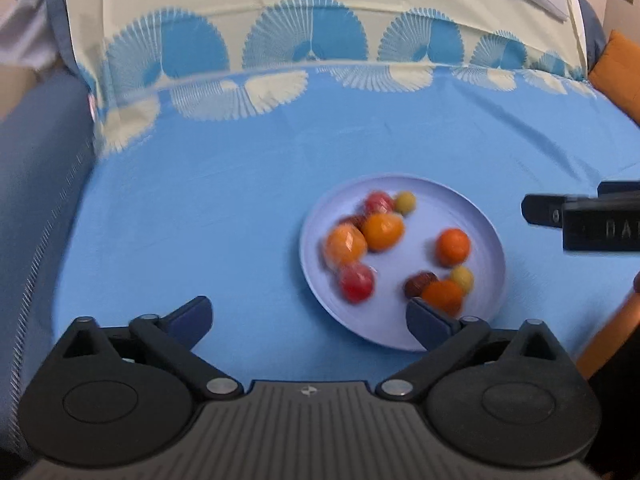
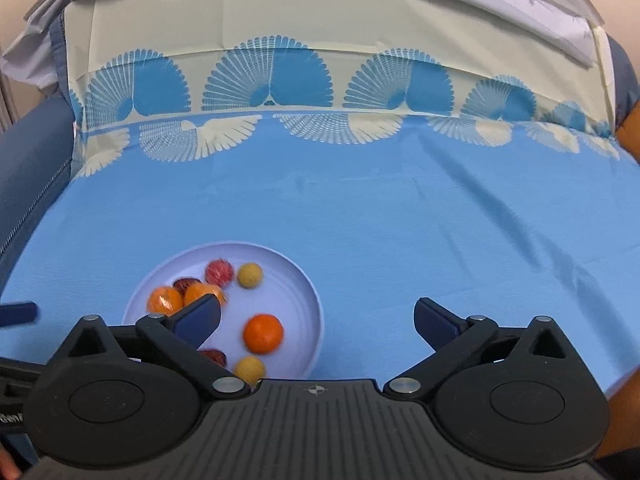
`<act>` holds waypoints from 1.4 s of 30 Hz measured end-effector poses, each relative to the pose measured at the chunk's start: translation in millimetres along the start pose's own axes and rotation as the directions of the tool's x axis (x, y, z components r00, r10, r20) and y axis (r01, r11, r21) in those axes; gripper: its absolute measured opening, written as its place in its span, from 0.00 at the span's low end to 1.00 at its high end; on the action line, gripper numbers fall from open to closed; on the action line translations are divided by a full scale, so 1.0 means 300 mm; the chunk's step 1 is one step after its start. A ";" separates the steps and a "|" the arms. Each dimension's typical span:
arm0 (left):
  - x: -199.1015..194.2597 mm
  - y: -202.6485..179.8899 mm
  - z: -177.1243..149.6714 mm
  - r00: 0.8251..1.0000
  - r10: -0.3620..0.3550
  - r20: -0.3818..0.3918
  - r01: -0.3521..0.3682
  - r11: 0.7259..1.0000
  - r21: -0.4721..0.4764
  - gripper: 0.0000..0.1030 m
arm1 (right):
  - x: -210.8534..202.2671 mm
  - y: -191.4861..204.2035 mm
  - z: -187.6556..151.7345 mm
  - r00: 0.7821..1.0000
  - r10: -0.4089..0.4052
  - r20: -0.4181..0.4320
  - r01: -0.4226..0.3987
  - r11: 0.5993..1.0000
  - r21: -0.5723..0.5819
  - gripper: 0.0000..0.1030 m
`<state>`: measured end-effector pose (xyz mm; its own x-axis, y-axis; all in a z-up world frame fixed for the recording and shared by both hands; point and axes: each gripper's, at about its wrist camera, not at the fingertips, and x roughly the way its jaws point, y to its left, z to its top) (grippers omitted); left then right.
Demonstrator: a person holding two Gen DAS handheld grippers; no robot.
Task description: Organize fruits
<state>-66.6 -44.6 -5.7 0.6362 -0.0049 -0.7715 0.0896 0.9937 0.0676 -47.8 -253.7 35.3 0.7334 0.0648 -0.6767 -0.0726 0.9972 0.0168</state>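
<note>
Both black two-finger grippers, left (image 1: 308,318) and right (image 2: 318,320), spread wide and empty above pale lilac round plate (image 1: 486,236) of small mixed fruits (blurred); best lowered squarely over one lone orange fruit (image 2: 263,333).

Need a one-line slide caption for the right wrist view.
Open right gripper above a blue tablecloth, beside a plate of mixed small fruits.

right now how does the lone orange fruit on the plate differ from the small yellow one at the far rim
The lone orange fruit is clearly bigger than the small yellow fruit, and deep orange rather than pale yellow. The orange one sits by itself in open plate space nearer the grippers; the yellow one lies farther back, right beside a red fruit. Both are round, lie loose on the plate, and neither is gripped.
</note>
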 end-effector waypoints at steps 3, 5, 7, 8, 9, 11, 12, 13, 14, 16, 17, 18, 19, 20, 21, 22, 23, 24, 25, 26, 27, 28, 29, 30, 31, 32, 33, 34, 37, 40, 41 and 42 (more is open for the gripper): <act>0.016 0.003 -0.002 1.000 -0.002 -0.029 0.001 0.999 -0.034 1.00 | -0.018 0.004 -0.034 1.000 -0.024 -0.019 0.023 0.999 -0.044 0.99; 0.024 -0.001 0.003 0.999 0.016 -0.031 -0.017 0.999 -0.034 1.00 | -0.013 0.010 -0.047 0.999 -0.019 -0.037 0.017 0.998 -0.060 0.99; 0.038 -0.002 0.009 0.999 0.014 -0.045 -0.016 0.999 -0.047 1.00 | 0.000 0.014 -0.051 0.998 -0.022 -0.053 0.018 0.997 -0.071 0.99; 0.043 0.001 0.010 0.999 0.004 -0.054 -0.007 0.998 -0.059 1.00 | 0.010 0.015 -0.053 0.998 -0.026 -0.063 0.021 0.997 -0.070 0.99; 0.048 0.002 0.010 0.998 -0.004 -0.060 0.000 0.998 -0.067 1.00 | 0.020 0.015 -0.053 0.997 -0.029 -0.074 0.024 0.998 -0.064 0.99; 0.054 0.001 0.010 0.998 -0.013 -0.068 0.008 0.998 -0.070 1.00 | 0.040 0.012 -0.051 0.995 -0.034 -0.096 0.030 0.999 -0.044 0.99; 0.057 -0.001 0.011 0.997 -0.013 -0.071 0.008 0.998 -0.068 1.00 | 0.047 0.010 -0.049 0.994 -0.032 -0.105 0.029 0.999 -0.032 0.99; 0.062 -0.002 0.012 0.997 -0.013 -0.075 0.008 0.998 -0.068 1.00 | 0.055 0.009 -0.048 0.993 -0.027 -0.114 0.025 1.000 -0.019 0.99; 0.066 0.000 0.013 0.997 -0.013 -0.081 0.007 0.997 -0.071 1.00 | 0.062 0.011 -0.047 0.992 -0.022 -0.121 0.021 1.000 -0.010 0.99; 0.077 0.004 0.015 0.995 -0.018 -0.095 0.010 0.997 -0.081 1.00 | 0.076 0.015 -0.048 0.991 -0.015 -0.134 0.015 1.000 -0.003 0.99; 0.083 0.004 0.016 0.994 -0.021 -0.104 0.012 0.996 -0.087 1.00 | 0.081 0.018 -0.047 0.990 -0.015 -0.137 0.014 1.000 -0.004 0.99; 0.087 0.007 0.017 0.994 -0.026 -0.110 0.015 0.995 -0.094 1.00 | 0.085 0.021 -0.048 0.990 -0.014 -0.139 0.013 1.000 -0.007 0.99; 0.089 0.009 0.017 0.993 -0.030 -0.112 0.019 0.995 -0.101 1.00 | 0.087 0.026 -0.048 0.990 -0.013 -0.140 0.012 1.000 -0.011 0.99; 0.090 0.009 0.019 0.993 -0.032 -0.112 0.020 0.995 -0.102 1.00 | 0.090 0.029 -0.048 0.990 -0.013 -0.141 0.011 1.000 -0.015 0.99; 0.091 0.008 0.020 0.993 -0.031 -0.112 0.020 0.995 -0.099 1.00 | 0.093 0.034 -0.049 0.990 -0.012 -0.144 0.009 1.000 -0.020 0.99; 0.092 0.004 0.021 0.993 -0.030 -0.112 0.020 0.995 -0.095 1.00 | 0.097 0.036 -0.050 0.989 -0.011 -0.148 0.007 1.000 -0.024 0.99; 0.092 0.001 0.020 0.993 -0.030 -0.112 0.019 0.996 -0.093 1.00 | 0.100 0.037 -0.050 0.988 -0.010 -0.152 0.006 1.000 -0.027 0.99; 0.094 -0.001 0.020 0.993 -0.030 -0.113 0.019 0.996 -0.092 1.00 | 0.102 0.037 -0.049 0.988 -0.009 -0.156 0.005 1.000 -0.030 0.99; 0.096 -0.003 0.021 0.993 -0.032 -0.115 0.021 0.996 -0.091 1.00 | 0.104 0.038 -0.050 0.987 -0.010 -0.157 0.005 0.999 -0.032 0.99; 0.097 -0.003 0.021 0.993 -0.034 -0.117 0.023 0.996 -0.092 1.00 | 0.104 0.038 -0.050 0.987 -0.012 -0.158 0.007 0.999 -0.034 0.99; 0.098 -0.003 0.020 0.992 -0.036 -0.119 0.025 0.995 -0.092 1.00 | 0.104 0.035 -0.049 0.987 -0.013 -0.158 0.008 0.999 -0.033 0.99; 0.098 -0.004 0.020 0.992 -0.036 -0.118 0.026 0.996 -0.091 1.00 | 0.104 0.034 -0.049 0.987 -0.013 -0.158 0.008 0.999 -0.031 0.99; 0.097 -0.005 0.021 0.992 -0.036 -0.118 0.026 0.996 -0.088 1.00 | 0.105 0.032 -0.049 0.987 -0.012 -0.159 0.008 1.000 -0.027 0.99; 0.097 -0.007 0.021 0.992 -0.036 -0.118 0.026 0.996 -0.085 1.00 | 0.104 0.031 -0.048 0.987 -0.012 -0.160 0.008 1.000 -0.024 0.99; 0.096 -0.010 0.021 0.992 -0.036 -0.118 0.026 0.996 -0.082 1.00 | 0.104 0.030 -0.048 0.987 -0.011 -0.160 0.008 1.000 -0.022 0.99; 0.096 -0.011 0.020 0.992 -0.037 -0.117 0.027 0.996 -0.080 1.00 | 0.104 0.030 -0.048 0.987 -0.011 -0.160 0.007 1.000 -0.022 0.99; 0.095 -0.012 0.020 0.992 -0.037 -0.117 0.028 0.997 -0.078 1.00 | 0.105 0.029 -0.048 0.987 -0.009 -0.160 0.006 1.000 -0.022 0.99; 0.094 -0.013 0.019 0.992 -0.037 -0.116 0.029 0.997 -0.076 1.00 | 0.104 0.030 -0.048 0.987 -0.007 -0.160 0.003 1.000 -0.022 0.99; 0.094 -0.014 0.020 0.992 -0.038 -0.116 0.030 0.997 -0.073 1.00 | 0.105 0.030 -0.047 0.987 -0.004 -0.161 0.000 1.000 -0.026 0.99; 0.096 -0.012 0.021 0.992 -0.041 -0.120 0.032 0.997 -0.077 1.00 | 0.103 0.031 -0.048 0.987 -0.003 -0.162 -0.002 1.000 -0.026 0.99; 0.096 -0.012 0.021 0.992 -0.041 -0.119 0.032 0.997 -0.077 1.00 | 0.103 0.030 -0.047 0.987 -0.003 -0.162 -0.001 1.000 -0.026 0.99; 0.096 -0.012 0.022 0.992 -0.040 -0.119 0.031 0.997 -0.076 1.00 | 0.103 0.031 -0.048 0.987 -0.002 -0.162 -0.002 1.000 -0.025 0.99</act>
<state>-43.5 -49.1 -24.0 0.5367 -0.0316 -0.8432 0.0511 0.9987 -0.0050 -35.4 -243.0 3.8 0.6143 0.0555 -0.7871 -0.0907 0.9959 -0.0006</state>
